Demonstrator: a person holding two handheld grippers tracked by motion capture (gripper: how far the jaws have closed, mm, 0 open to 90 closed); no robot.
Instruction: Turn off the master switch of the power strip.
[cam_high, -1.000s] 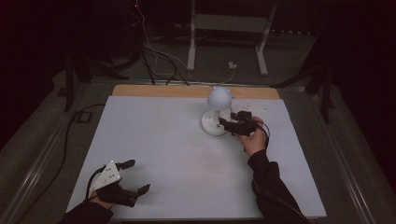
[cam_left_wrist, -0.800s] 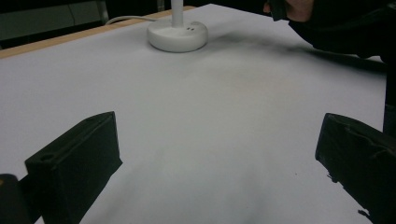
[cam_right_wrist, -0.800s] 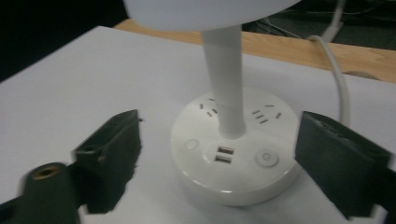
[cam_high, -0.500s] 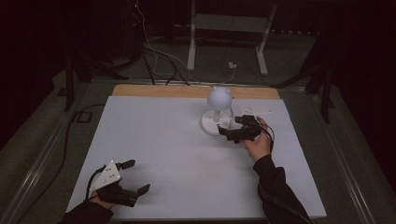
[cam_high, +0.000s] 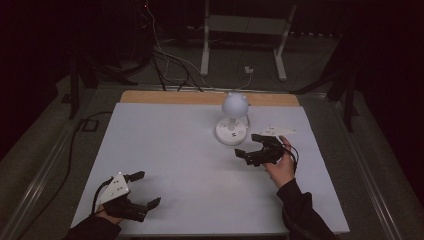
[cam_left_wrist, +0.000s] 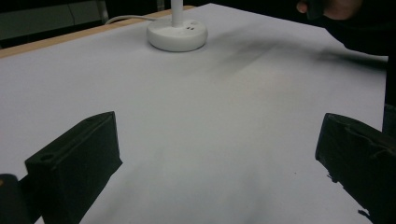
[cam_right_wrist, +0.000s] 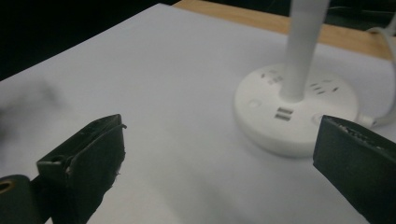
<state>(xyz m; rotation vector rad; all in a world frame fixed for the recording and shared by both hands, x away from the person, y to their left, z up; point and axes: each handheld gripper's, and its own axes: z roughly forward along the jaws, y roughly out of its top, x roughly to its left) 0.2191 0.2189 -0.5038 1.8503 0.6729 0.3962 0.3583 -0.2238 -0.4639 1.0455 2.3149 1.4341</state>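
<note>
The small white desk lamp with a round head and round plastic base (cam_high: 233, 131) stands near the table's far edge. The right gripper (cam_high: 255, 148), just in front of the lamp, has just been opening its jaws, with nothing between them. The left gripper (cam_high: 144, 190) rests open, well away from the lamp. A quick swing could knock the lamp over or catch its cord.

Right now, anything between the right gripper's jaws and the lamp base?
Nothing: in the right gripper view, only bare white table lies between the open right gripper and the lamp base. The high view agrees.
</note>
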